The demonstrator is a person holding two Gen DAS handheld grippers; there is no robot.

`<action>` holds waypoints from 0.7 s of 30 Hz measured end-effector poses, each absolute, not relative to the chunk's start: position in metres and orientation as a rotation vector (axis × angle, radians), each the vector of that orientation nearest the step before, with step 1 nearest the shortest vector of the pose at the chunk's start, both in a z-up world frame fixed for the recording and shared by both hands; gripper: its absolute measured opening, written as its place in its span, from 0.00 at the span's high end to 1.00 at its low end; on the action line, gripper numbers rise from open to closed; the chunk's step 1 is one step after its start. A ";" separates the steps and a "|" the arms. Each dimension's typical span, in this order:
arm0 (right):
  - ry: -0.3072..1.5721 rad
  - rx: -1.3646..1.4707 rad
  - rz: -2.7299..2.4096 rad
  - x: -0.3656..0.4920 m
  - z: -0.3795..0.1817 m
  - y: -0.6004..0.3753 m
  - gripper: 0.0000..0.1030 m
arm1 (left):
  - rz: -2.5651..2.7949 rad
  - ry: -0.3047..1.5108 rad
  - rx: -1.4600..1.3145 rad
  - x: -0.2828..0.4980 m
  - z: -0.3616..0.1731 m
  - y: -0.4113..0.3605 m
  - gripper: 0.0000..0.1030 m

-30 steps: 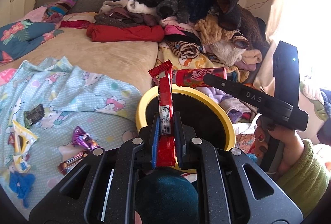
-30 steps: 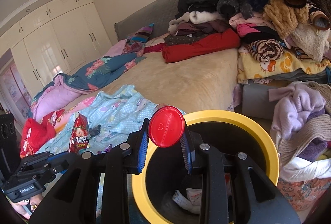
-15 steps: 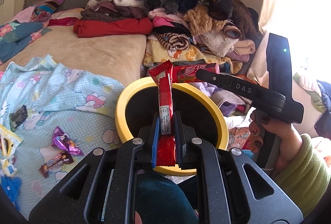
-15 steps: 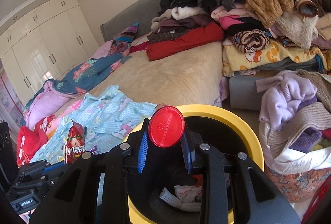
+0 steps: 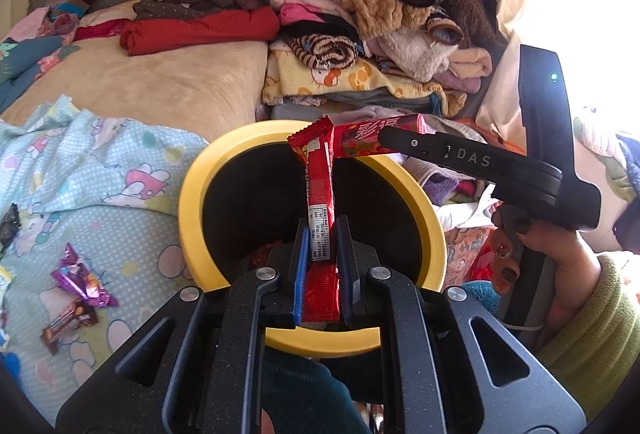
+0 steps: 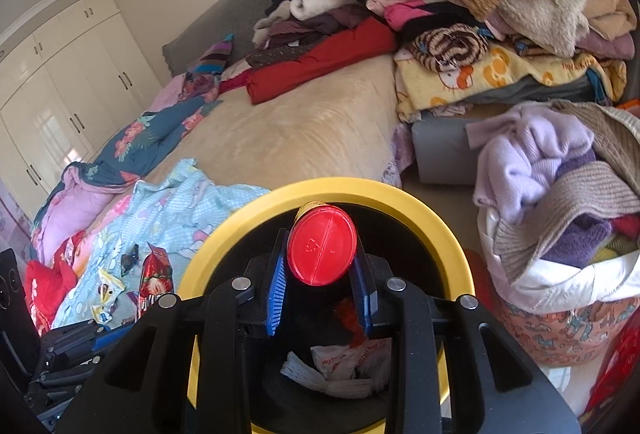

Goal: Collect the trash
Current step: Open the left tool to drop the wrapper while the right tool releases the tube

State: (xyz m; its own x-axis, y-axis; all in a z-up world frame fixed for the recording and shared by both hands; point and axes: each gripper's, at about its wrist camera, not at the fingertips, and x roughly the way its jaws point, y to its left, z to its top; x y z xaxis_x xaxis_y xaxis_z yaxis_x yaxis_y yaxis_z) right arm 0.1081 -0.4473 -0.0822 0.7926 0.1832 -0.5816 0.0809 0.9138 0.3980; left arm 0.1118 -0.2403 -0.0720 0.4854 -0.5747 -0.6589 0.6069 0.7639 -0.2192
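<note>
Both tongs grip trash over yellow bin (image 5: 200, 193): wrapper (image 5: 319, 201), seemingly tube (image 6: 322, 250)

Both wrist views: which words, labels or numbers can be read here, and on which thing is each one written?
"DAS": on the finger of the right gripper, in the left wrist view; a letter before it is unclear.
Red wrapper in the left gripper: white label, too small to read.
Red tube in the right gripper: printing not readable.
Red cap: embossed mark, unreadable.
White packet in the yellow bin: red print, unreadable.

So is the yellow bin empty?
No, the bin already has crumpled white wrappers lying at its bottom.
</note>
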 end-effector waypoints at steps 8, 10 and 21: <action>0.703 0.443 0.038 0.113 -0.098 -0.457 0.73 | -0.700 0.838 0.047 0.129 -0.090 -0.255 0.92; 0.708 0.447 0.037 0.114 -0.100 -0.459 0.73 | -0.693 0.843 0.046 0.133 -0.092 -0.256 0.92; 0.696 0.441 0.039 0.117 -0.099 -0.455 0.40 | -0.588 0.793 -0.033 0.137 -0.087 -0.226 0.18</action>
State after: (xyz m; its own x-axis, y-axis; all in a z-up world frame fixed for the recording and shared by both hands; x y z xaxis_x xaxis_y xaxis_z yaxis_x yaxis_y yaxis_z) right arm 0.1167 -0.4549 -0.0991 0.7707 0.1801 -0.6112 0.1100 0.9072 0.4060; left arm 0.1369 -0.2261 -0.0872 0.5513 -0.5090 -0.6610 0.4849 0.8402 -0.2427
